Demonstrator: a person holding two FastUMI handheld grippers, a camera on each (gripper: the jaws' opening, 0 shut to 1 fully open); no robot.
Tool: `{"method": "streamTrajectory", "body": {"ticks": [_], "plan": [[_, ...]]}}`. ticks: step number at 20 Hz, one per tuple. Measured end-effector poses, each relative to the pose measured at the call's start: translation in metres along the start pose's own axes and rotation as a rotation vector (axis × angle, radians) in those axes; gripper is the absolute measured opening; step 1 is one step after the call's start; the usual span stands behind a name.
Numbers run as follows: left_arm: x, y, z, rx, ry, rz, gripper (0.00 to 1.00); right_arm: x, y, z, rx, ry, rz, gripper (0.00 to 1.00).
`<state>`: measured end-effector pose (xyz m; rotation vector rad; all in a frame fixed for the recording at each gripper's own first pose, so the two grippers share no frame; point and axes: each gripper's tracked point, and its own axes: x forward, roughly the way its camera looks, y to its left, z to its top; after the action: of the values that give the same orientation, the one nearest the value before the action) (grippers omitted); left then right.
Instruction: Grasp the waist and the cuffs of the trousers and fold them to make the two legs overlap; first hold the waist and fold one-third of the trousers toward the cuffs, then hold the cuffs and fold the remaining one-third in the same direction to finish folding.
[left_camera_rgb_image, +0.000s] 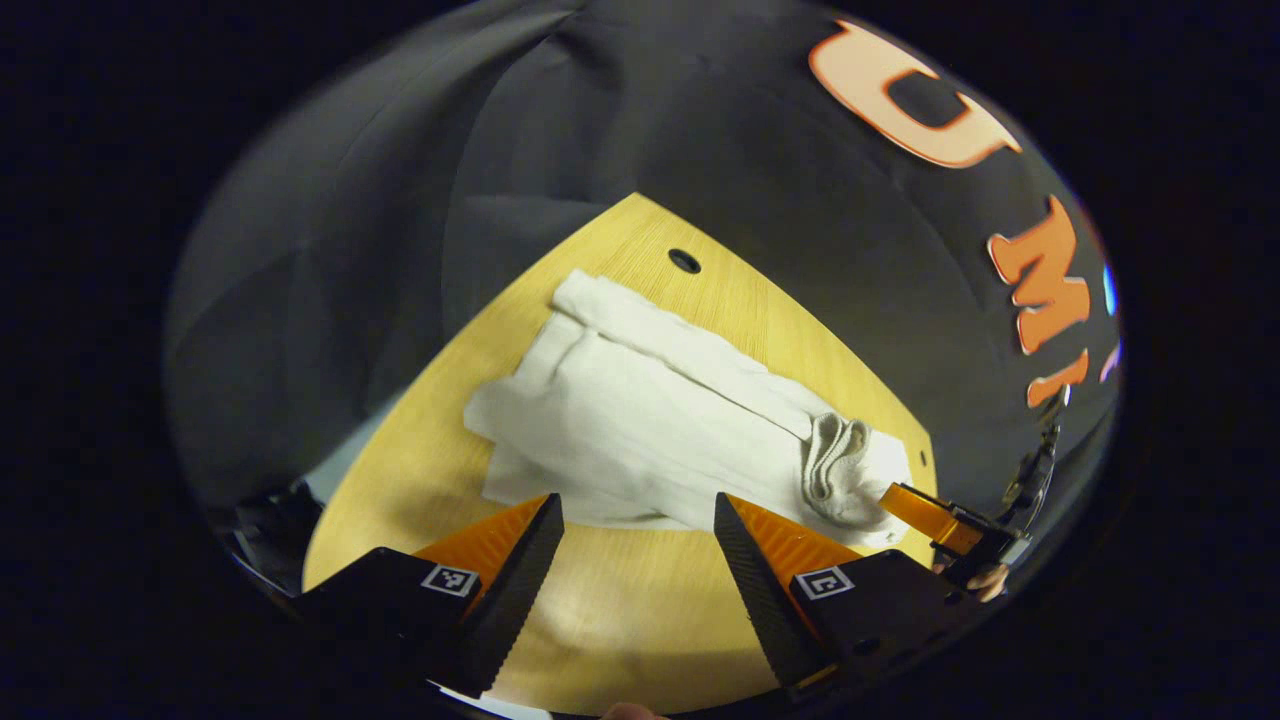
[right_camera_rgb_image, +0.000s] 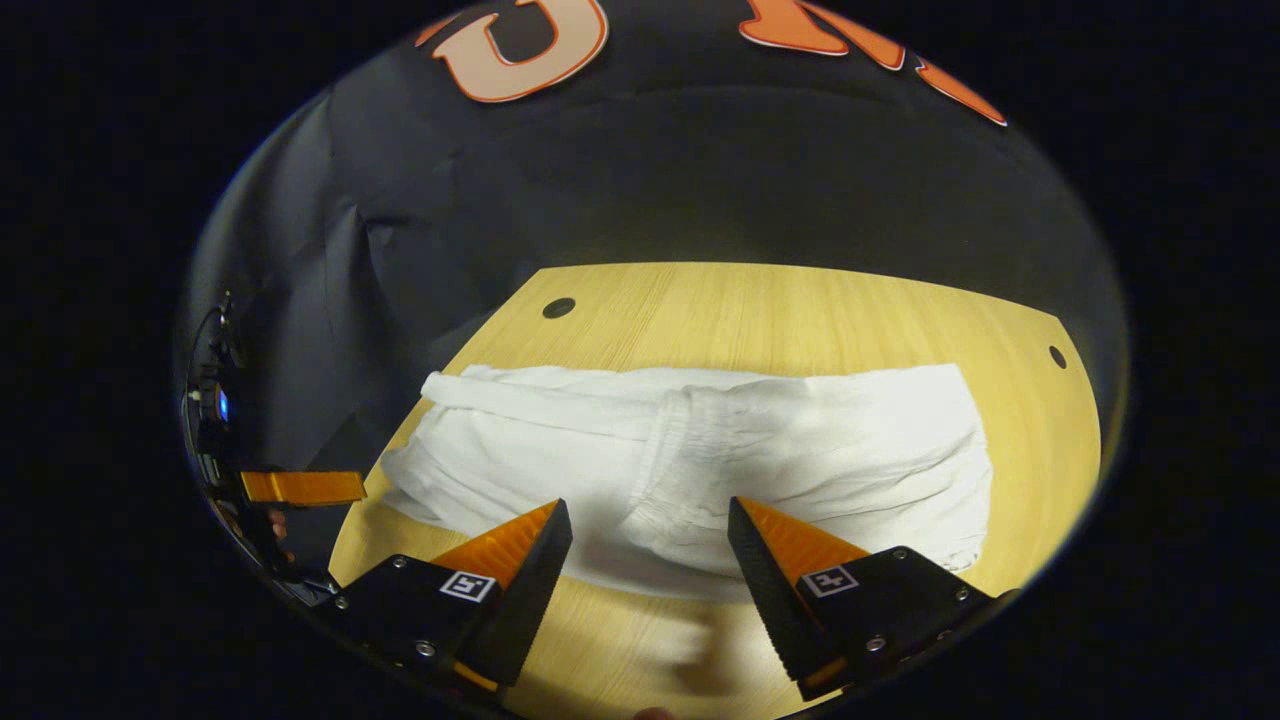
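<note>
fingers (left_camera_rgb_image: 745, 560) of both grippers apart, above folded trousers (right_camera_rgb_image: 690, 450); advisable to pinch cuff edges squarely.

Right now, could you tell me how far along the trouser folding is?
The white trousers lie in a compact folded bundle on the wooden table, so at least part of the folding looks done. Nothing is in hand: the left gripper and right gripper are open above the near edge. Whether the last third remains, I cannot tell.
</note>
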<state>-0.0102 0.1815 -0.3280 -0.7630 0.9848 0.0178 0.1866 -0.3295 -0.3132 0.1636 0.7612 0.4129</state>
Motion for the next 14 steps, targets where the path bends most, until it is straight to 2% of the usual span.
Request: {"method": "streamTrajectory", "body": {"ticks": [2, 3, 5, 6, 10, 14], "plan": [[0.002, 0.003, -0.008, -0.119, 0.034, -0.036, 0.96, -0.011, -0.013, 0.007, 0.017, -0.028, -0.028, 0.96], [0.006, 0.005, -0.013, -0.18, 0.048, -0.05, 1.0, -0.017, -0.02, 0.009, 0.028, -0.04, -0.042, 0.96], [0.016, 0.016, -0.017, -0.282, 0.055, -0.058, 0.96, -0.028, -0.034, 0.013, 0.044, -0.065, -0.07, 0.96], [0.02, 0.024, -0.017, -0.32, 0.053, -0.056, 0.98, -0.034, -0.042, 0.014, 0.05, -0.076, -0.085, 0.97], [0.024, 0.036, -0.016, -0.417, 0.025, -0.063, 0.99, -0.059, -0.066, 0.015, 0.092, -0.111, -0.131, 0.98], [0.036, 0.03, -0.004, -0.448, -0.024, -0.085, 0.97, -0.08, -0.085, 0.015, 0.133, -0.139, -0.16, 0.98]]}}
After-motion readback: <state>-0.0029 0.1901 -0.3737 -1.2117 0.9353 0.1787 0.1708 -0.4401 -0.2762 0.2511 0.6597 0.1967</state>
